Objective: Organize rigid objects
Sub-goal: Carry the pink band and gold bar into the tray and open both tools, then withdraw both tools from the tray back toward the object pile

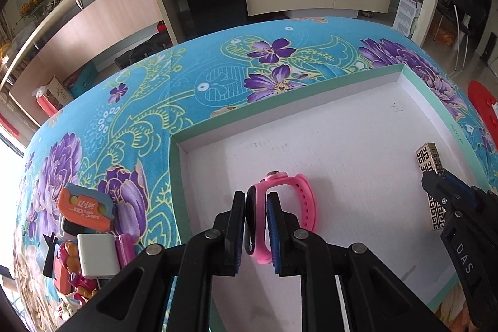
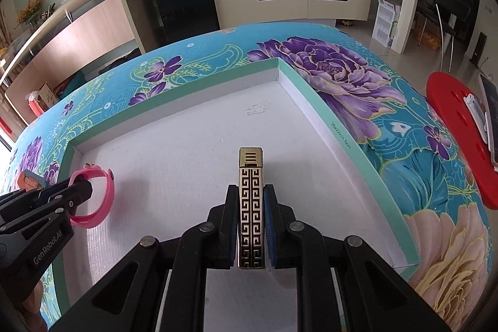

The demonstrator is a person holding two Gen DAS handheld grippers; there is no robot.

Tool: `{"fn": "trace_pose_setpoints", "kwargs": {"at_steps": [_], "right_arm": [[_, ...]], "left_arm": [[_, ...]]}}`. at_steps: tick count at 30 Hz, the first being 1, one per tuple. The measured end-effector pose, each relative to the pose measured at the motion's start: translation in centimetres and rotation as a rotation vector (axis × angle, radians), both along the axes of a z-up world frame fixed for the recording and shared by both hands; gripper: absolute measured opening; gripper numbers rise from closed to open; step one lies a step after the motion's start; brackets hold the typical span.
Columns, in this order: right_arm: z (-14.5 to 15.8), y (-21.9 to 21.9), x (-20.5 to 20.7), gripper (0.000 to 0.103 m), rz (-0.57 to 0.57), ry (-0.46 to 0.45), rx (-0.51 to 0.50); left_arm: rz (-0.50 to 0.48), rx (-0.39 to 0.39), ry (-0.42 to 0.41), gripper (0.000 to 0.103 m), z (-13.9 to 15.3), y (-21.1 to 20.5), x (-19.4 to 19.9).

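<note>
A pink wristband (image 1: pixel 306 201) with a black face is clamped in my left gripper (image 1: pixel 256 196), which is shut on it just above the white floor of a shallow mint-rimmed box (image 1: pixel 280 101). My right gripper (image 2: pixel 250 189) is shut on a slim gold-and-black patterned lighter (image 2: pixel 250 170), held over the same box (image 2: pixel 174 101) nearer its right wall. The right wrist view shows the left gripper (image 2: pixel 77 195) with the wristband (image 2: pixel 102 201) at the box's left side. The left wrist view shows the right gripper (image 1: pixel 435 179) with the lighter (image 1: pixel 428 156) at the right.
Left of the box, small items lie in a pile on the flowered blue tablecloth: an orange knife card (image 1: pixel 84 207), a white charger (image 1: pixel 98 259), a pink tube (image 1: pixel 124 249) and a toy figure (image 1: pixel 74 269). A red stool (image 2: pixel 454 139) stands off the table's right edge.
</note>
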State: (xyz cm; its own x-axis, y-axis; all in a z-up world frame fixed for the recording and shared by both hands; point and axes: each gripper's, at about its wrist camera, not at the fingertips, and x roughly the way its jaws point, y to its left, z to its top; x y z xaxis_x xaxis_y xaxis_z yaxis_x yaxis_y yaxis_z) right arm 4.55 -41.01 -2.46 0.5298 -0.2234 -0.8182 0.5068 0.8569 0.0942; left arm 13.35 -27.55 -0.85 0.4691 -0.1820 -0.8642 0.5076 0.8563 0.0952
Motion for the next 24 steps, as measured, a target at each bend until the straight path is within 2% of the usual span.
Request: {"fn": "trace_pose_setpoints", "kwargs": {"at_steps": [4,6,8,9,11,12,13,16,20,22,24], "right_arm": [[0.2,0.1,0.0,0.016,0.0,-0.005,-0.007],[0.3,0.2,0.0,0.016,0.002,-0.006,-0.012],[0.4,0.2,0.1,0.017,0.001,-0.011,-0.017],[0.5,0.2,0.1,0.019,0.001,-0.014,-0.018],[0.6,0.3,0.1,0.036,0.002,-0.019,-0.021],[0.6,0.3,0.1,0.041,0.005,-0.021,-0.024],[0.7,0.4,0.2,0.045,0.009,-0.021,-0.025],[0.6,0.7,0.4,0.047,0.02,-0.01,-0.039],[0.7,0.9,0.6,0.062,0.032,-0.005,-0.051],[0.7,1.2,0.7,0.063,0.039,0.0,-0.061],[0.7,1.5,0.9,0.068,0.051,0.006,-0.069]], "left_arm": [[0.002,0.007,-0.007,0.017,0.1,0.0,0.1],[0.005,0.001,-0.01,0.02,0.3,0.2,0.0],[0.01,0.001,-0.021,0.031,0.5,0.4,0.0],[0.013,0.0,-0.026,0.043,0.7,0.5,0.0],[0.019,-0.002,-0.043,0.06,1.0,0.8,-0.1],[0.023,0.002,-0.057,0.064,1.2,1.0,-0.2],[0.024,0.008,-0.072,0.064,1.4,1.1,-0.2],[0.023,0.019,-0.096,0.071,1.8,1.6,-0.2],[0.043,0.002,-0.095,0.075,2.1,2.8,0.2],[0.061,-0.01,-0.095,0.079,2.1,3.6,0.4],[0.076,-0.018,-0.097,0.089,2.0,4.4,0.5]]}}
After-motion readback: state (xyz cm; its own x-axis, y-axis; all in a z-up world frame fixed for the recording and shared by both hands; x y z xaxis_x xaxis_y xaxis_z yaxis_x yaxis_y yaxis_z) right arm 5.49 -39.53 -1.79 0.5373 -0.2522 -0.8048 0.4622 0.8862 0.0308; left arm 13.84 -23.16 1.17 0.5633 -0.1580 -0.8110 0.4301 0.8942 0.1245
